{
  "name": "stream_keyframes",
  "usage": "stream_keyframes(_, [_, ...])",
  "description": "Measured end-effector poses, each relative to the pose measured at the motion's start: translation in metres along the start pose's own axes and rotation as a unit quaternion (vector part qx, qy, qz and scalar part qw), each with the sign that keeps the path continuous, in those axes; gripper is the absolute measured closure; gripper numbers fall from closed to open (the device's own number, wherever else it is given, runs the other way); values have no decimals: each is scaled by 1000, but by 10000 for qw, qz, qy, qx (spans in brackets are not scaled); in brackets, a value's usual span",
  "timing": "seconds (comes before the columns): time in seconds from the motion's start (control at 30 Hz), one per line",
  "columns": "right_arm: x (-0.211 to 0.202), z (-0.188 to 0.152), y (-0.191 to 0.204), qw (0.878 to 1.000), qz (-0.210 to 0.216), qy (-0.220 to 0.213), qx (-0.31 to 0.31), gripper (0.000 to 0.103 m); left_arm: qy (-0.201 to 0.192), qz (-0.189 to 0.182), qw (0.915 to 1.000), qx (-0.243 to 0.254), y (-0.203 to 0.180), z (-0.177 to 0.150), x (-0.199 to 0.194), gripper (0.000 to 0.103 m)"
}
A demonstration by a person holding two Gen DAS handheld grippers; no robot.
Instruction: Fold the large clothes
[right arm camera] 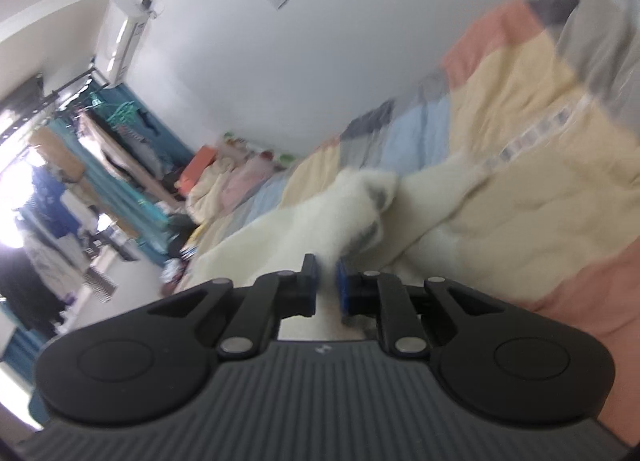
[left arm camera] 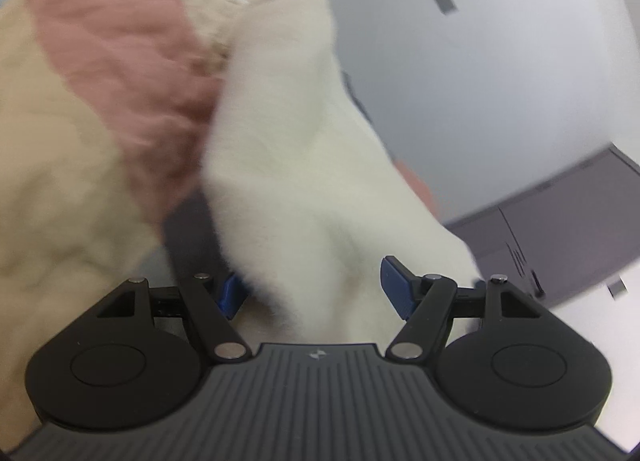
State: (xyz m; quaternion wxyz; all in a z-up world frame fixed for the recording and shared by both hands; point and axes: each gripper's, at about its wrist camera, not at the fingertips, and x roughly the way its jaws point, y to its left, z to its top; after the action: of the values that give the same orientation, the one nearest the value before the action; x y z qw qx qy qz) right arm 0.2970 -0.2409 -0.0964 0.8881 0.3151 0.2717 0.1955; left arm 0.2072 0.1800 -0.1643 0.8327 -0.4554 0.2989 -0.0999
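Cream fleece garment (left arm camera: 296, 165) fills the lower middle of the left view, draped between the left gripper (left arm camera: 316, 289), whose blue pads stand wide apart; the right gripper (right arm camera: 328, 281) is pinched narrow on its soft, fuzzy edge. It trails across a patchwork quilt (right arm camera: 520, 133) at right. Through the blur it looks bunched, so folding seems barely started.

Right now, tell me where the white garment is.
The white garment lies on the patchwork quilt, pinched in the right tool; another fold sits between the left tool's spread fingers.
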Motion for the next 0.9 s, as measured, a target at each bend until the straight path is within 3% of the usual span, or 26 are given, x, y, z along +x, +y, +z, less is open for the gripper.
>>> stream_keyframes(0.1, [7,6,-18,9992,-392,-16,-121,97,62,31,9993,360,-14,-4,4,28])
stream_keyframes(0.23, [17,18,-46,9958,-903,-106,-80,100,156,386,9966,707,-21,-9,12,28])
stream_keyframes(0.37, [41,16,-76,9945,-930,309,356,100,256,591,9951,752,-18,-12,20,29])
stream_keyframes(0.5, [57,-4,-72,9940,-853,665,162,100,348,861,9927,772,-13,-14,30,30])
stream_keyframes(0.73, [77,-31,-65,9881,-1004,1163,-75,100,299,806,9924,883,-14,-16,44,69])
stream_keyframes(0.9, [65,-33,-62,9895,-953,1082,23,97,238,673,9934,901,-12,-8,56,76])
